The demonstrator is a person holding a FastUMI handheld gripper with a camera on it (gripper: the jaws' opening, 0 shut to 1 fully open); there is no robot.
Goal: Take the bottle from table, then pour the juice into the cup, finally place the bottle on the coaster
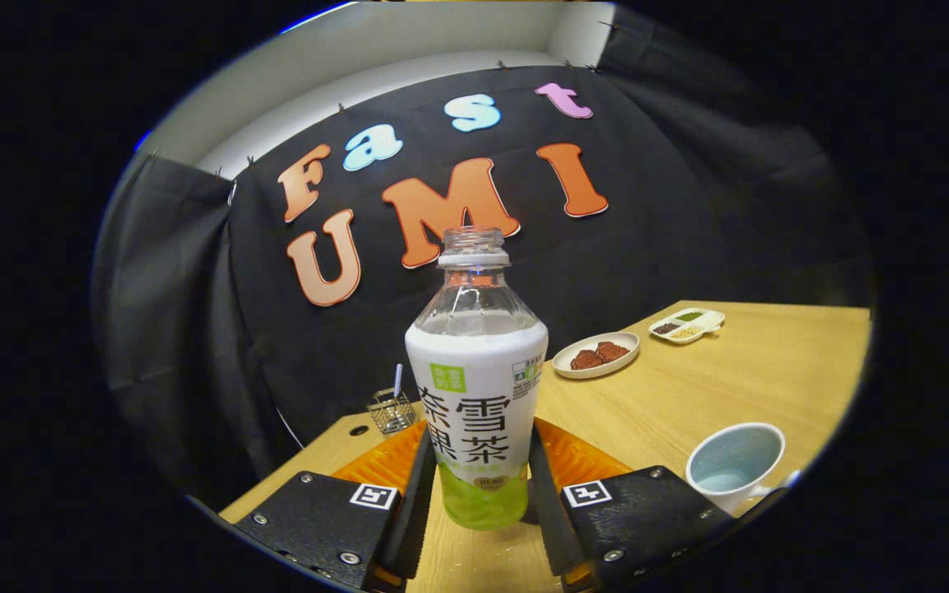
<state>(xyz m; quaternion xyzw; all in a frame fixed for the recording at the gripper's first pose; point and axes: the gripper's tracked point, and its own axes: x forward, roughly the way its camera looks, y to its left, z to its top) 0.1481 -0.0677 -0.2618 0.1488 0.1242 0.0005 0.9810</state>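
Note:
An uncapped plastic bottle [476,387] with a white label and a little green juice at its base stands upright between my fingers. My gripper [479,441] is shut on the bottle, one finger pressed to each side of its lower half. An orange coaster [582,463] lies just beyond the fingers, behind the bottle's base. I cannot tell whether the base rests on the wooden table [689,395] or hangs just above it. A pale blue cup [734,465] sits to the right of the right finger, with pale liquid in it.
Farther back on the right lie a round plate [596,355] with brown food and a small divided dish [687,324]. A small wire holder [390,409] stands at the table's far left corner by the black cloth wall.

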